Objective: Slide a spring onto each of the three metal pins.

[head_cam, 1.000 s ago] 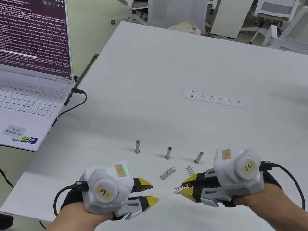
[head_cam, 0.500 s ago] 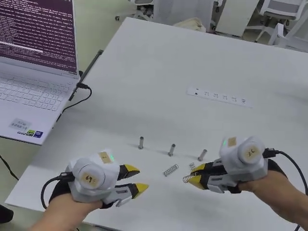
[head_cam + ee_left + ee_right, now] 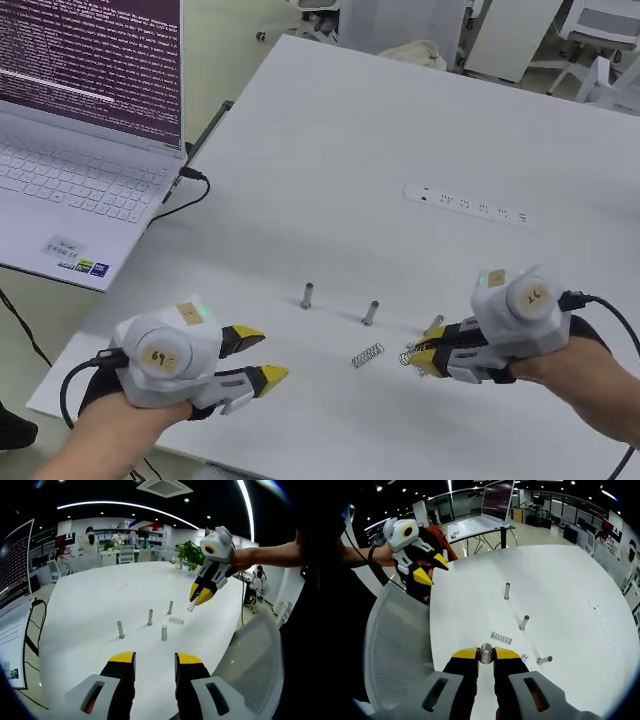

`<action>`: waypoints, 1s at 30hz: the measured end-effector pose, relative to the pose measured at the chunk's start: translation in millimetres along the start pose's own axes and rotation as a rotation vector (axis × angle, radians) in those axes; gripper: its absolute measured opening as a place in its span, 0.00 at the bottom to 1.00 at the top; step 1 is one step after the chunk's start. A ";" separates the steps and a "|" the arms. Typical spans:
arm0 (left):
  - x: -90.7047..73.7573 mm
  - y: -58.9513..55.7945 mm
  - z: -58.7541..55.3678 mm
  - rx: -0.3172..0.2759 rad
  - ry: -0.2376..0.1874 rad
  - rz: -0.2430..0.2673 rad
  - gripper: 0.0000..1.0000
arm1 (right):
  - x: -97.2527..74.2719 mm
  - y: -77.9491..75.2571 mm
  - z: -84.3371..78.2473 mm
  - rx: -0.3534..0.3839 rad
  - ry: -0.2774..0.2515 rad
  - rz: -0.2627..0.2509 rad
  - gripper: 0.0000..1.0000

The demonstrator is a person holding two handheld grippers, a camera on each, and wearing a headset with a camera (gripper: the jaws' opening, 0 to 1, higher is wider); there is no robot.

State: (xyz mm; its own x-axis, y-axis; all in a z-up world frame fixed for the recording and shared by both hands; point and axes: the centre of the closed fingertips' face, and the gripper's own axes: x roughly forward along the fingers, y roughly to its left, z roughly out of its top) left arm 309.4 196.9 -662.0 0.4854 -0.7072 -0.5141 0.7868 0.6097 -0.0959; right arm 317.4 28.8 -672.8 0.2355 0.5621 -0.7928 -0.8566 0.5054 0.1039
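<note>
Clasping a spring (image 3: 486, 654), right tongs (image 3: 425, 355) hover near the table (image 3: 350, 150) edge — left tongs (image 3: 268, 355) released.

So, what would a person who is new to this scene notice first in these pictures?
Probably the right gripper, its yellow-tipped jaws shut on a spring above the white table. Next, the three metal pins standing in a row near it, with a loose spring lying close by. The left gripper is open near the table's front edge.
</note>
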 end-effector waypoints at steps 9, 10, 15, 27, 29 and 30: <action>-13.1 20.5 -4.7 -0.018 -0.004 0.043 0.29 | 8.9 -11.0 16.6 -0.030 0.024 -0.001 0.08; -14.3 22.3 -4.9 -0.019 -0.006 0.047 0.30 | 9.6 -12.0 18.9 -0.034 0.027 -0.003 0.08; -20.7 32.1 -6.8 -0.032 -0.010 0.070 0.33 | 15.5 -20.8 31.6 -0.037 0.034 -0.013 0.08; -28.2 42.5 -10.2 -0.050 -0.022 0.097 0.38 | 25.8 -37.7 64.8 -0.039 0.029 -0.037 0.08; -28.4 42.6 -10.3 -0.048 -0.021 0.095 0.38 | 27.8 -39.3 67.4 -0.039 0.028 -0.037 0.08; -28.5 42.7 -10.4 -0.046 -0.020 0.094 0.38 | 29.0 -39.8 68.8 -0.039 0.028 -0.037 0.08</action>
State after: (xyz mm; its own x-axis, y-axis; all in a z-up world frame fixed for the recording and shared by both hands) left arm 325.1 246.8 -660.3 0.5644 -0.6527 -0.5054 0.7192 0.6893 -0.0871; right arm 389.8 70.0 -658.6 0.2550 0.5245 -0.8124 -0.8647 0.4996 0.0511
